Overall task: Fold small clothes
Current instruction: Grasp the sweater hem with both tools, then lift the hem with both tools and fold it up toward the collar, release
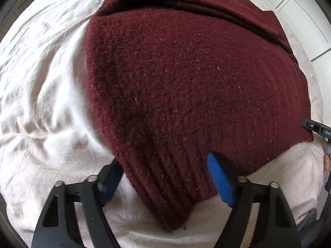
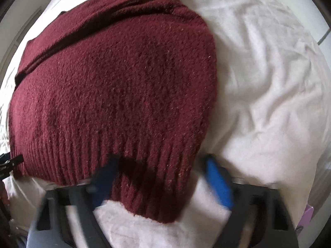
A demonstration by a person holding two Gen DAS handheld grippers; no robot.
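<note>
Our left gripper [image 1: 165, 177] and right gripper [image 2: 163, 177] part-open, each straddling a near sweater [image 1: 186, 82] hem corner; grip unclear.

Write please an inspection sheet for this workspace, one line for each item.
Surface: white sheet, wrinkled.
Job's things: maroon knit sweater, partly folded, lying flat on the sheet.
Clutter: nothing seen.
Grippers: left gripper straddles the near left corner of the ribbed hem; right gripper straddles the near right corner; jaws partly open; grip not confirmed.
Cables: nothing seen.
Surroundings: white cabinet doors beyond the bed.
</note>
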